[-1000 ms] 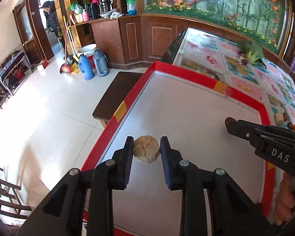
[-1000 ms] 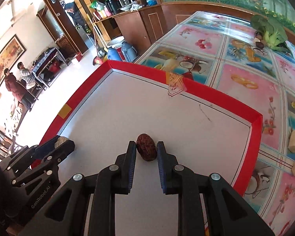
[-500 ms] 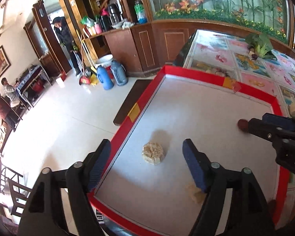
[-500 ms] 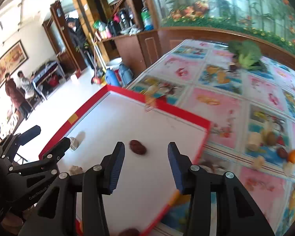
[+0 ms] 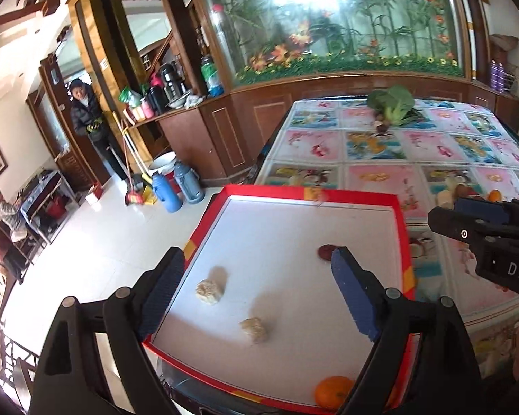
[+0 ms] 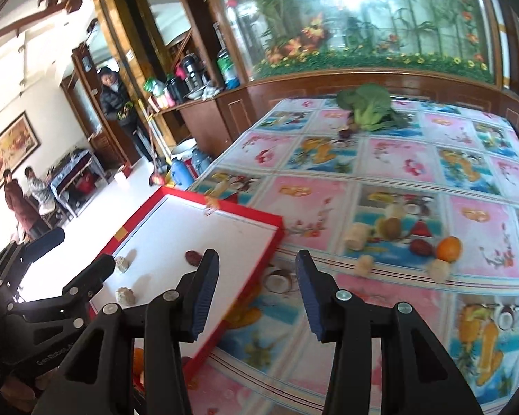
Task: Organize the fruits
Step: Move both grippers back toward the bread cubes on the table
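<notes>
Left gripper [image 5: 256, 285]: matte black moulded frame with triangular cut-outs, two fingers [image 5: 162, 290] faced with ribbed dark-blue pads, a round silver screw head at each pivot; white lettering "GenRobot.AI" along its side as seen from the right wrist view. Right gripper [image 6: 257, 292]: same black frame, same ribbed blue pads and silver screws, its side marked "DAS" in pale letters in the left wrist view.

The right gripper [image 6: 256, 280] hangs with jaws apart and nothing between them at lower centre; left of it the red-rimmed tray [image 6: 225, 307] holds a date [image 6: 192, 258]; an orange [image 6: 448, 249] lies at right on the tablecloth [image 6: 415, 173].
</notes>
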### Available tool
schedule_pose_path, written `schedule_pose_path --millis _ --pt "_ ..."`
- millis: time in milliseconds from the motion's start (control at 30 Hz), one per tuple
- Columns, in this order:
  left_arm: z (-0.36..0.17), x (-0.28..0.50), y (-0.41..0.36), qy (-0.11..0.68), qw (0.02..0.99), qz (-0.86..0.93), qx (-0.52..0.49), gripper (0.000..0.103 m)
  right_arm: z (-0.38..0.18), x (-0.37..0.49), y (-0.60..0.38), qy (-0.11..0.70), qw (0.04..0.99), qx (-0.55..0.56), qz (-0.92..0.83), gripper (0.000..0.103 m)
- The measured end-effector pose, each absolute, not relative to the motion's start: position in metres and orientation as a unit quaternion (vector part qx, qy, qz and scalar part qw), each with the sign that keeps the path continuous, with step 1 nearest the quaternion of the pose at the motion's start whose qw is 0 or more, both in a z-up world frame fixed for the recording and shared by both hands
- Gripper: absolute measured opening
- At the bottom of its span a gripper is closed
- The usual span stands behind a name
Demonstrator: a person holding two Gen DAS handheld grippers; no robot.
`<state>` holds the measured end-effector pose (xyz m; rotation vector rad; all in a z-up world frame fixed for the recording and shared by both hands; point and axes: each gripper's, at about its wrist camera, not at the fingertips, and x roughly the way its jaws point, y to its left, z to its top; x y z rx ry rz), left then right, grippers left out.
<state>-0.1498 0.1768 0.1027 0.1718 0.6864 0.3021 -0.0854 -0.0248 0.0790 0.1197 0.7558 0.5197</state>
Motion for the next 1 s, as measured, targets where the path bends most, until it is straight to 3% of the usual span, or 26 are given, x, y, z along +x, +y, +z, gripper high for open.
schedule_pose_path --millis 433,700,1000 --pt "0.109 -0.152 0.118 0.331 0.928 0.116 0.125 0.087 0.057 -0.09 -0.118 0.367 0.907 0.093 0.186 0.046" --pt "0.087 -0.148 0.095 0.37 0.916 0.079 0.131 0.089 0.032 -0.098 -0.186 0.393 0.903 0.124 0.12 0.046" --pt "0.049 -0.148 0.055 0.426 0.893 0.005 0.146 0.089 0.024 -0.084 -0.171 0.412 0.895 0.108 0.135 0.046"
